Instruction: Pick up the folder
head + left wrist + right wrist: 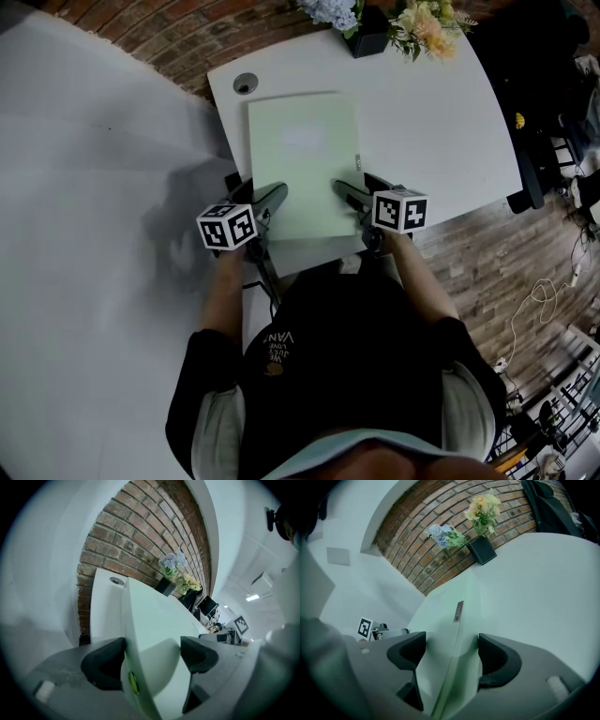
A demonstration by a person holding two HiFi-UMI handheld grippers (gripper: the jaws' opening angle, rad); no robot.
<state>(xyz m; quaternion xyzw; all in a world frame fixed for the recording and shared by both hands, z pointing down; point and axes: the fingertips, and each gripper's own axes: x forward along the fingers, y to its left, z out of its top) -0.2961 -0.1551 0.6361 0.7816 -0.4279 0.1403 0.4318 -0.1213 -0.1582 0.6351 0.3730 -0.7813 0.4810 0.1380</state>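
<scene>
A pale green folder (305, 159) lies lengthwise on the white table (441, 122), its near end by the table's front edge. My left gripper (275, 194) holds the folder's near left corner and my right gripper (343, 190) its near right corner. In the left gripper view the folder (150, 620) fills the gap of the left gripper (152, 656), with both dark pads against it. In the right gripper view the folder (445, 620), with a small label, sits the same way in the right gripper (452, 654). I cannot tell whether the folder is off the table.
A black pot of flowers (370, 37) stands at the table's far edge by the brick wall (169, 37). A round cable hole (245, 83) lies at the far left corner. Dark chairs and gear (534, 103) crowd the right side.
</scene>
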